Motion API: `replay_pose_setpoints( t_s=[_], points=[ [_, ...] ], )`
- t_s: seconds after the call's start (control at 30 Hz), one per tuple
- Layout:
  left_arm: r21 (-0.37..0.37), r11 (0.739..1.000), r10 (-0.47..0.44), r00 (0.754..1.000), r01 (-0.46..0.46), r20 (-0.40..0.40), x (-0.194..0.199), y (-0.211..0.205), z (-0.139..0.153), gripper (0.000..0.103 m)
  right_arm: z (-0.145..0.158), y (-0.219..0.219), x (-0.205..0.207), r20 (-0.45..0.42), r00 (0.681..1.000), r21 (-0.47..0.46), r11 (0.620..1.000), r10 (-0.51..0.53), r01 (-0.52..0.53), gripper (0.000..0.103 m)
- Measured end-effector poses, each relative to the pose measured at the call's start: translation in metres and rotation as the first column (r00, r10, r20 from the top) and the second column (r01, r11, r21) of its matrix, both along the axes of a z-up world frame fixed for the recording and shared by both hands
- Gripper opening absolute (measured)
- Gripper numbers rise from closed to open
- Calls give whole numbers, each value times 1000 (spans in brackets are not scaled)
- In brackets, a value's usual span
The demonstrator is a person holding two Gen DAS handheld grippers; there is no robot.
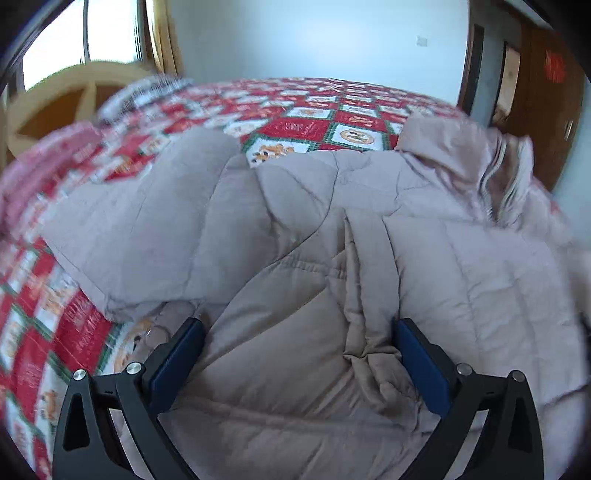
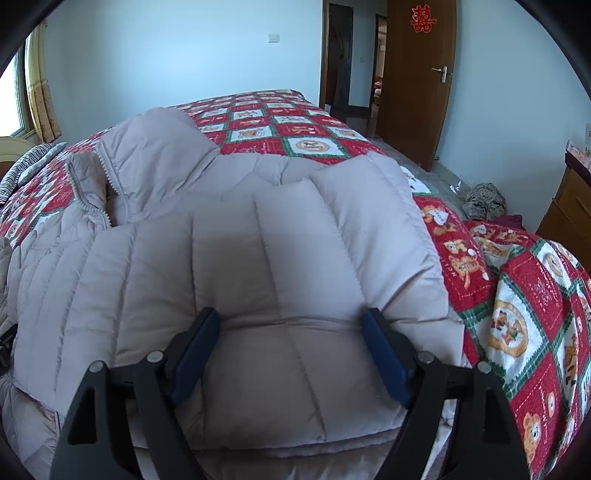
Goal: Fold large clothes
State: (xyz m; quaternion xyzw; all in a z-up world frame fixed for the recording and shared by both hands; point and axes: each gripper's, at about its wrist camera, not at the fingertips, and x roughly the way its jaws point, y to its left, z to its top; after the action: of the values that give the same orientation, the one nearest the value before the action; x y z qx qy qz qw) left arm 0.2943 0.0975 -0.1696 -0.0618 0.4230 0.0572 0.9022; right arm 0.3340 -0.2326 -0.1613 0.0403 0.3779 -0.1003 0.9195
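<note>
Left wrist view: one beige quilted puffer jacket (image 1: 295, 229) lies spread on the bed, over the red, green and white patchwork bedspread with bear motifs (image 1: 303, 125). Left gripper (image 1: 299, 328) hangs just above the jacket, its two blue-padded fingers (image 1: 177, 365) spread wide, gripping nothing; a creased ridge of fabric sits between them. One sleeve (image 1: 140, 229) runs off to the left. Zipped collar (image 1: 495, 184) at upper right. Picture is smeared at the edges, so detail there is unsure.

Risk, as I judge it: padding is thick and slick. A pinch on that loose ridge may catch only the top layer, and the fill would spring back, undoing any fold. Sleeve could drag along and bunch.

Right wrist view: same single jacket (image 2: 258, 258), here with a padded panel folded over on top, near the bed's edge. Right gripper (image 2: 291, 321) is low over that panel, fingers (image 2: 384, 358) released and wide apart, straddling the fabric; whether the pads touch it I cannot tell. One collar with white zip teeth (image 2: 107, 184) at left. One brown wooden door (image 2: 417, 81), open, bearing one red paper ornament (image 2: 423, 18). One grey crumpled heap (image 2: 484, 199) on the floor.

Risk: jacket sits close to the bedside; a hard pull toward that side could slide the bulk off.

Count: jacket one, grippers two, fingers four, door one.
</note>
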Motion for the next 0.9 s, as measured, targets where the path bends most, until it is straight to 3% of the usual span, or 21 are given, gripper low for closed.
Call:
replay_pose_setpoints(
  t_s=[0.07,0.13,0.23,0.27,0.33,0.43,0.5,0.6,0.67,0.77,0.87,0.9],
  points=[
    [-79,997,30,999,-27,28,-10,27,14,102,1,-1,-3,4,1000,9,1000,5,-5,87],
    [-80,989,127,989,-121,73,-19,63,30,102,0,-1,-3,6,1000,14,1000,7,-7,87],
    [-94,951,303,946,-294,113,-26,139,47,102,0,-1,-3,6,1000,14,1000,7,-8,88],
    [-106,928,368,924,-357,108,-27,166,48,102,0,-1,-2,6,1000,14,1000,7,-7,88],
    [-130,852,518,852,-507,73,-27,223,45,102,0,-1,-2,6,1000,13,1000,7,-7,88],
    [-175,745,655,755,-644,9,-18,291,31,102,0,-1,-3,6,1000,13,1000,7,-7,88],
    [-195,710,687,726,-677,-15,-7,318,21,102,0,-1,-2,6,1000,11,1000,7,-7,88],
    [-218,696,692,720,-684,-51,16,338,5,99,0,0,-3,4,1000,7,1000,5,-5,88],
    [-257,694,676,732,-672,-88,27,344,-9,86,0,0,-3,3,1000,2,1000,4,-4,88],
    [-170,692,703,708,-702,-64,37,334,-17,86,0,0,-4,2,1000,-1,1000,3,-3,89],
    [-83,722,687,726,-686,-26,44,320,-21,79,-1,0,-4,3,1000,-1,1000,3,-3,89],
    [-72,726,685,729,-684,-13,42,318,-21,70,-1,0,-4,3,1000,-1,1000,4,-4,89]
  ],
)
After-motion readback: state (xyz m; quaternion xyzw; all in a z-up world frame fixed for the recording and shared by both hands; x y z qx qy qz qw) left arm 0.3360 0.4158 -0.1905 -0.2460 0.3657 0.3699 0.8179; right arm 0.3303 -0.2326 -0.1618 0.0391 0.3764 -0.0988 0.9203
